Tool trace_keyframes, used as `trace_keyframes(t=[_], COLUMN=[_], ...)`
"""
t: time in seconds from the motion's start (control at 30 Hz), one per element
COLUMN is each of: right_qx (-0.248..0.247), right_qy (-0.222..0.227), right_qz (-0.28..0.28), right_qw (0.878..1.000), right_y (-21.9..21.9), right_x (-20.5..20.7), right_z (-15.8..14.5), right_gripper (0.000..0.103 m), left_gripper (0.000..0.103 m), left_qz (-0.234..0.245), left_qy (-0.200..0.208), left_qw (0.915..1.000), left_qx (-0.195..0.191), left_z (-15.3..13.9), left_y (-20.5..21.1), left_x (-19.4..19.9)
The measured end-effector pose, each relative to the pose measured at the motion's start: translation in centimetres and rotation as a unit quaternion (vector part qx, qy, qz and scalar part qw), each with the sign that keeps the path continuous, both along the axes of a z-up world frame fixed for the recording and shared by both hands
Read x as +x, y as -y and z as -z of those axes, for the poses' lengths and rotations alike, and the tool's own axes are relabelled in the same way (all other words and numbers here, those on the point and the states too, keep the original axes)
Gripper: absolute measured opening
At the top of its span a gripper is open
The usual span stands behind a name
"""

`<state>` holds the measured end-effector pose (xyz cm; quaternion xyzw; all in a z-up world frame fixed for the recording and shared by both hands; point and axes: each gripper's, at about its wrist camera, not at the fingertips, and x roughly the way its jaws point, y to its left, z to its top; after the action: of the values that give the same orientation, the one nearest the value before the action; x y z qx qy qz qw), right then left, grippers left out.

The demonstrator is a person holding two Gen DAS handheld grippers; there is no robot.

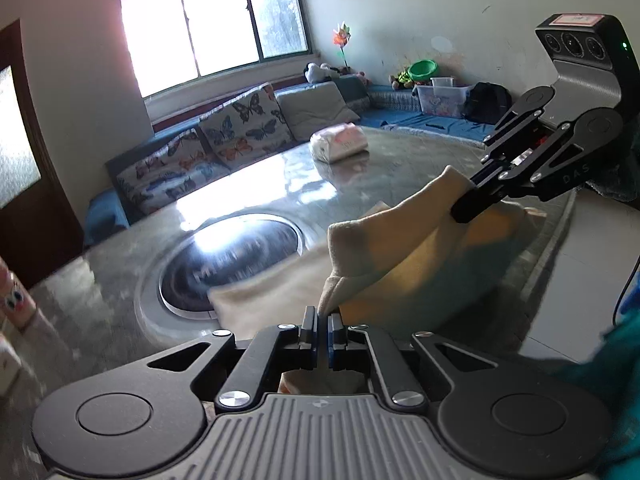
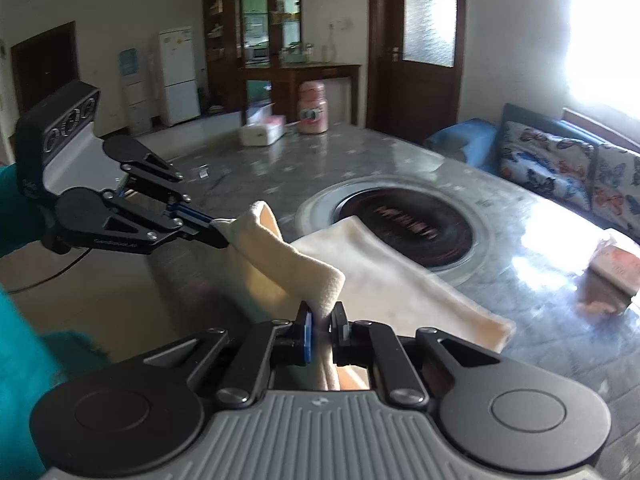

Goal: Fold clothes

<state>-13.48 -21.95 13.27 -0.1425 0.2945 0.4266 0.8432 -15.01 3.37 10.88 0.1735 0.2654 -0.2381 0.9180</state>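
Observation:
A cream-coloured garment [image 1: 384,248] [image 2: 372,276] lies partly on the grey marble table [image 1: 260,176] [image 2: 400,160], its near edge lifted off the surface. My left gripper [image 1: 322,318] is shut on one corner of that edge; in the right wrist view the same gripper [image 2: 224,226] comes in from the left, pinching the cloth. My right gripper [image 2: 322,316] is shut on the other corner and shows at the right of the left wrist view [image 1: 460,210]. The held edge sags in a fold between the two grippers. The far part of the garment rests flat, reaching the round hob.
A round black hob [image 1: 232,258] [image 2: 404,230] is set into the table's middle. A wrapped tissue pack [image 1: 339,142] [image 2: 612,268], a white tissue box [image 2: 262,130] and a pink jar [image 2: 314,108] stand on the table. A sofa with butterfly cushions [image 1: 224,136] runs behind. A teal sleeve [image 2: 16,320] shows.

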Motion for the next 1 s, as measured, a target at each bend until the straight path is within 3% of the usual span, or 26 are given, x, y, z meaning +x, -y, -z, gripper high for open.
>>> trace_keyframes(t=[0.23,0.37,0.47,0.57,0.7,0.83,1.0], right_qx=[-0.025,-0.037,-0.05,-0.04,-0.014,0.001,0.006], right_qy=[0.003,0.0,-0.001,-0.011,0.006,0.029,0.002], right_qz=[0.04,0.08,0.124,0.162,0.202,0.194,0.194], right_qw=[0.999,0.996,0.991,0.986,0.979,0.981,0.981], right_y=[-1.5,-2.8,-3.9,-3.8,-1.7,0.4,1.2], right_x=[7.9,11.9,13.9,14.7,13.2,10.2,8.5], right_z=[0.9,3.2,6.6,8.5,8.4,6.5,7.1], right_gripper=[0.008,0.008,0.013,0.018,0.019,0.019,0.019], left_gripper=[0.005,0.006,0.009,0.012,0.018,0.018,0.018], left_qz=[-0.014,-0.041,-0.069,-0.093,-0.103,-0.117,-0.094], left_qy=[-0.006,-0.026,-0.044,-0.056,-0.05,-0.041,-0.044], left_qw=[0.9999,0.9986,0.9963,0.9937,0.9931,0.9922,0.9941], left_qx=[0.008,0.02,0.026,0.028,0.023,0.006,-0.031], left_z=[1.5,4.4,6.7,8.3,8.3,7.2,5.6], left_y=[0.7,1.5,1.8,1.8,1.5,1.5,3.0], left_x=[9.4,14.6,17.0,18.0,17.8,16.8,14.8])
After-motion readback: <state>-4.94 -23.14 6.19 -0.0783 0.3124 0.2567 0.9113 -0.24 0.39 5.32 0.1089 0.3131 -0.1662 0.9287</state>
